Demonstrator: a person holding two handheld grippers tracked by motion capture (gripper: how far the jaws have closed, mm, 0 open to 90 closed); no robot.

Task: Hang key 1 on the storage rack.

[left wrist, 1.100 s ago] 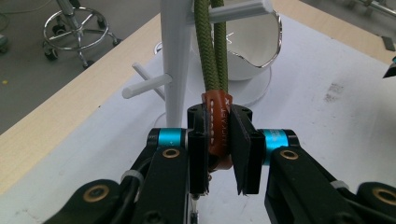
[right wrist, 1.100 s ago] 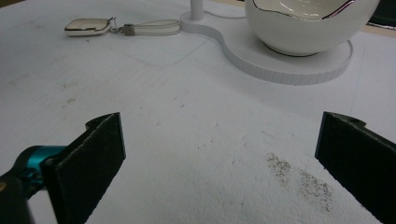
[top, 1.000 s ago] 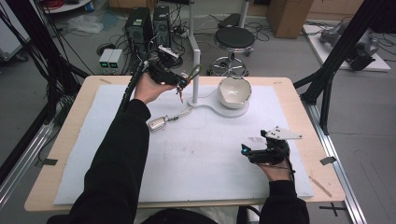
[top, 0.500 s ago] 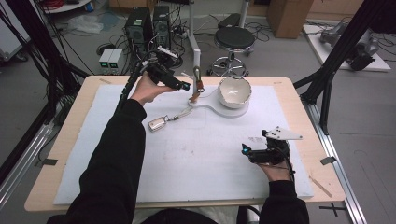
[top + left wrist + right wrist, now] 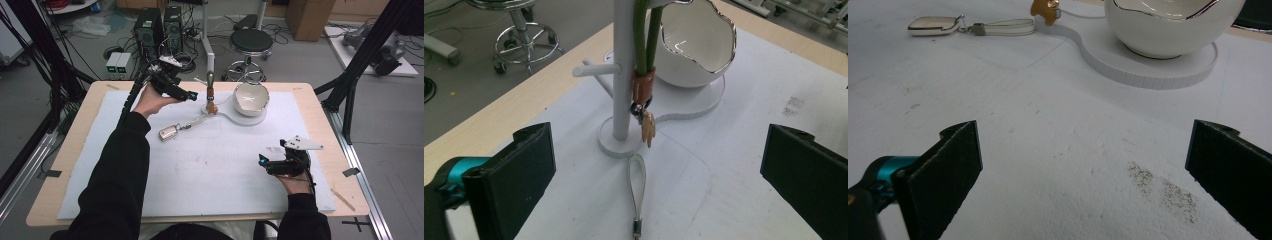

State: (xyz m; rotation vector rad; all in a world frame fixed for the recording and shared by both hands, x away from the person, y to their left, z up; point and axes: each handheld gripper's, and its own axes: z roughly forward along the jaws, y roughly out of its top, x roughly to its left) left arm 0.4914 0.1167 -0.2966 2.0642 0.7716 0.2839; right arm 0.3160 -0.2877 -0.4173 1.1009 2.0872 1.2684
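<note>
White mat (image 5: pixel 210 170), one stand (image 5: pixel 623 75), one bowl (image 5: pixel 251 98), two keychains, two open grippers

No legible text or labels anywhere

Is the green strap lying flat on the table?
No, the green strap hangs on the white stand, its charm dangling above the base.

Keyring (image 5: pixel 211 93) on stand (image 5: pixel 210 75), beside bowl (image 5: pixel 250 98)
</note>
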